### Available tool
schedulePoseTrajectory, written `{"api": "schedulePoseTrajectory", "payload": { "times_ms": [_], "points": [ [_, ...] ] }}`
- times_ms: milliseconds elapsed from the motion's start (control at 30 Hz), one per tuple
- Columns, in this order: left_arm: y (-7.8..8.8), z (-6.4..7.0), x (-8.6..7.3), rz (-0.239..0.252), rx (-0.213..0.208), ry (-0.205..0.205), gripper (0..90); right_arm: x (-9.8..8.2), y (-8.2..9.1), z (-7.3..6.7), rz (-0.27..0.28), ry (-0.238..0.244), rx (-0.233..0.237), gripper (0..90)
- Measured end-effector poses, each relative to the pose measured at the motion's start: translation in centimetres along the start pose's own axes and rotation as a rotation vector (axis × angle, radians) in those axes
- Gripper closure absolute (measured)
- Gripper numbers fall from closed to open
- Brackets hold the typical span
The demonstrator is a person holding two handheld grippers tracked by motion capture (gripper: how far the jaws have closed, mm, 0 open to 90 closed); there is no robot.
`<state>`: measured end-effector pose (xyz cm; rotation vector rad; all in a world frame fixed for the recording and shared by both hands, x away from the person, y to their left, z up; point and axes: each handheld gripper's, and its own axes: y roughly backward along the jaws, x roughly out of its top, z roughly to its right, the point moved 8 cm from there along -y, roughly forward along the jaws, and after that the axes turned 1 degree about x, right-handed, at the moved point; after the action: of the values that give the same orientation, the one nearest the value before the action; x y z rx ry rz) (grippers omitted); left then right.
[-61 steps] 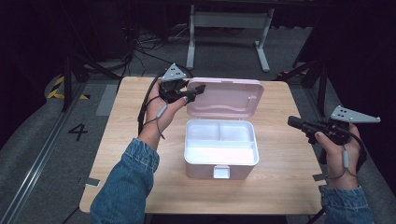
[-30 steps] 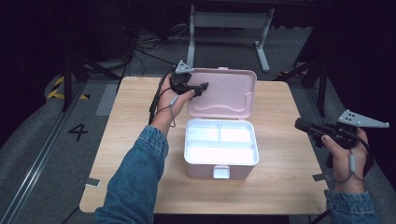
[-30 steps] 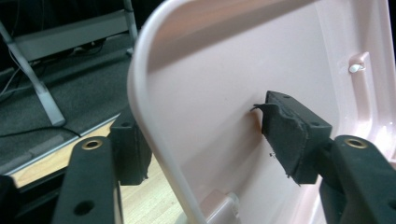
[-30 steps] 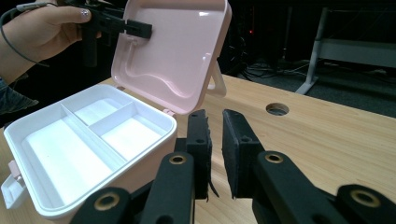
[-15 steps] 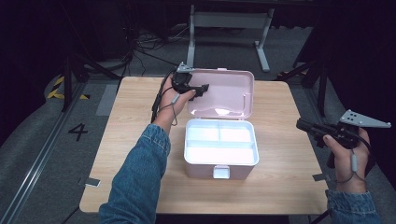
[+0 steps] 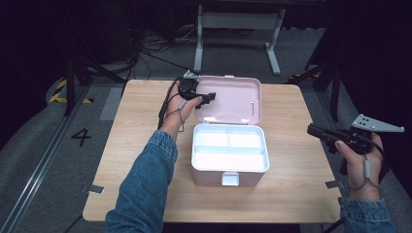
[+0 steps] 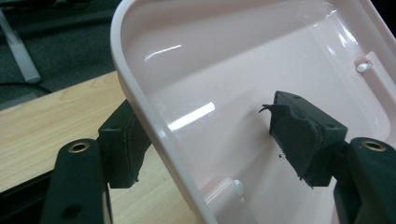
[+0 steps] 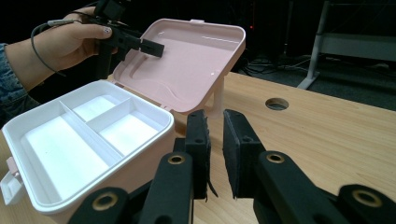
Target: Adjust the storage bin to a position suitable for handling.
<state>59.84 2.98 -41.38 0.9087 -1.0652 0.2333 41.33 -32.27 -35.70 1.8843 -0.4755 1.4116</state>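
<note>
Since the earlier frames the pink lid (image 6: pixel 231 98) has been swung back from near upright to leaning open, and the left gripper (image 6: pixel 206 97) has come down with it. Its jaws have just been opening — they straddle the lid's edge, pads clear of it. The right gripper (image 6: pixel 316 130) hangs apart, jaws narrow and empty, the white-trayed box (image 6: pixel 230 151) beyond its tips.

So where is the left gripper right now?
In the high view the left gripper sits at the far left corner of the pink lid, behind the open white tray; its fingers straddle the lid's rim without pressing it.
</note>
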Motion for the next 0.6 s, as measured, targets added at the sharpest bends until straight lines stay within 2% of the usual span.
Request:
{"api": "schedulePoseTrajectory", "payload": {
  "times_ms": [333,600],
  "points": [
    [-0.8,-0.6,-1.5,-0.042,0.007,0.032,29.0,-0.2,-0.4,-0.2,-0.015,0.001,0.014,80.5],
    [-1.2,-0.7,-2.0,-0.072,0.012,0.077,27.8,-0.6,-0.9,-0.2,-0.031,0.001,0.019,80.0]
  ]
}}
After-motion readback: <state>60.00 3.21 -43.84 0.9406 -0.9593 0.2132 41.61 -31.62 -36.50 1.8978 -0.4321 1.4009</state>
